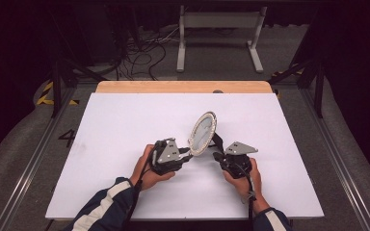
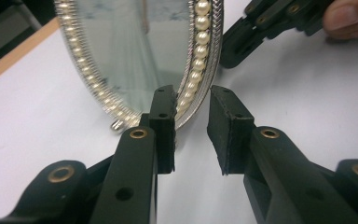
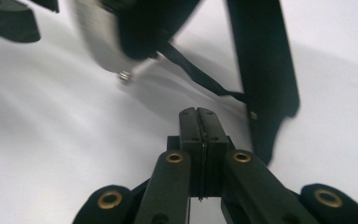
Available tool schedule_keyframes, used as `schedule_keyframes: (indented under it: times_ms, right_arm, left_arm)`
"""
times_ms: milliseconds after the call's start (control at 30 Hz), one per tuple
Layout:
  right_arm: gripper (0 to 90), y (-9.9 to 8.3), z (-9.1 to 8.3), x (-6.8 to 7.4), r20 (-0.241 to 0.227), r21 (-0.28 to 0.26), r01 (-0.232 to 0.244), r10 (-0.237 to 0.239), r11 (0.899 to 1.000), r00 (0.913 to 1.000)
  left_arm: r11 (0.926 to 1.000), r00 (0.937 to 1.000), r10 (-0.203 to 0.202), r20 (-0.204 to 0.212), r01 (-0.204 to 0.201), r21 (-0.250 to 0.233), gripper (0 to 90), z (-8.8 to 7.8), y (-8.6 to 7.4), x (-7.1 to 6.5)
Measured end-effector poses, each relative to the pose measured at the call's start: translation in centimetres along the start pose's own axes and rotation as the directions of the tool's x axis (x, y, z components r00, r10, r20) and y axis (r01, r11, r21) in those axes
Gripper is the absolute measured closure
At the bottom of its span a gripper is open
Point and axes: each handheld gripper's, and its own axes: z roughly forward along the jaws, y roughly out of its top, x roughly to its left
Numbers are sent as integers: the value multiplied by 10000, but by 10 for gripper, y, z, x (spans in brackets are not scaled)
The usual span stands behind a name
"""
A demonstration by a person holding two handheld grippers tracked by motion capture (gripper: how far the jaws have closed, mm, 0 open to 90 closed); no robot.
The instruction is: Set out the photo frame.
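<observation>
An oval mirror (image 1: 202,134) with a pearl-beaded silver rim stands tilted on the white table (image 1: 125,144), propped on a black back leg (image 1: 217,140). My left gripper (image 1: 189,153) is at its lower left. In the left gripper view this gripper (image 2: 192,119) is open, and the mirror's (image 2: 135,51) bottom rim sits at the gap, close by the left jaw. My right gripper (image 1: 217,155) is behind the mirror, to the right. The right gripper (image 3: 198,119) is shut with nothing in it, just short of the leg (image 3: 265,70) and a thin black strap (image 3: 200,77).
A wooden strip (image 1: 183,86) runs along the table's far edge. On the floor beyond are a white metal stand (image 1: 219,36) and loose cables (image 1: 139,57). Dark rails (image 1: 33,159) flank the table on both sides.
</observation>
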Motion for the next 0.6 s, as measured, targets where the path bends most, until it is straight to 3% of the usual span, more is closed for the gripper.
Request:
schedule_keyframes:
  times_ms: [100,233,367,433,600]
  right_arm:
    - [889,2,-3,6,-61,-170,180,-181,9997,9998]
    - [799,4,-6,16,-264,-351,279,-289,9990,9992]
    - [691,7,-10,19,-407,-570,84,-108,9983,9991]
    - [627,8,-9,21,-357,-597,21,-42,9982,9994]
    - [603,8,-5,25,-441,-520,-8,-15,9986,9990]
  left_arm:
    - [9999,9999,-163,-48,163,9,698,-12,-7,2]
    - [9999,9999,-113,-97,114,130,646,-34,-20,0]
    - [9997,9997,-218,-116,219,69,605,-57,-33,-1]
    - [9987,9985,-508,-185,510,67,555,-68,-41,-1]
    - [9968,9962,-711,-504,728,322,440,-84,-55,-2]
